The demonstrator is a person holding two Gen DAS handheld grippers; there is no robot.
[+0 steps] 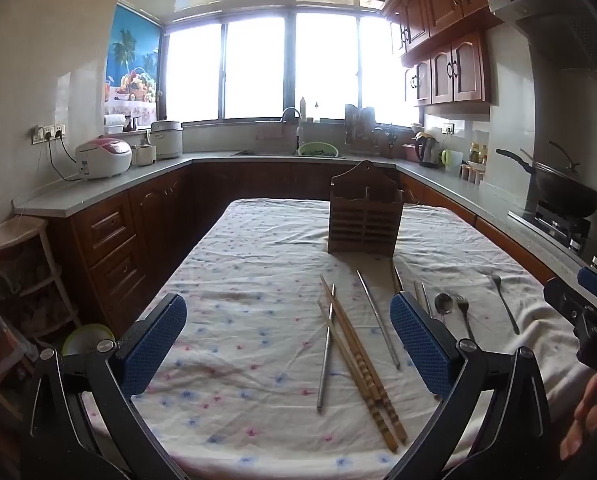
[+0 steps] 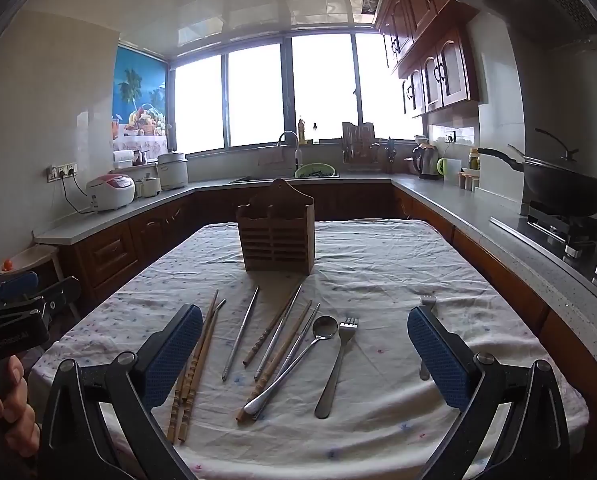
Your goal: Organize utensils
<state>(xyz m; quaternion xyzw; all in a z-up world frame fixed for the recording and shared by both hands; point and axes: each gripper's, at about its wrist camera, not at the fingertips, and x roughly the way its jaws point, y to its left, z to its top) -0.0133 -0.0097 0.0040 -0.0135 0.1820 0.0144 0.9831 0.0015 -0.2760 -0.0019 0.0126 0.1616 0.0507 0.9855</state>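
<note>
Nothing sorted yet; chopsticks [image 2: 190, 376], spoon [image 2: 298, 360] and fork [image 2: 336, 364] all loose on the tablecloth [image 2: 378, 280] just ahead of the right gripper [image 2: 304, 360], jaws wide, empty; wooden holder [image 2: 276, 236] beyond, seemingly empty; left gripper [image 1: 288, 344] likewise released; everything left.

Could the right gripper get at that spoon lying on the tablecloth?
Probably yes. The right gripper is open and empty, and the spoon lies just ahead between its fingers. Only a chopstick and the fork crowd it.

Black tool [image 1: 288, 340], blue dimpled pads [image 1: 154, 344]
</note>
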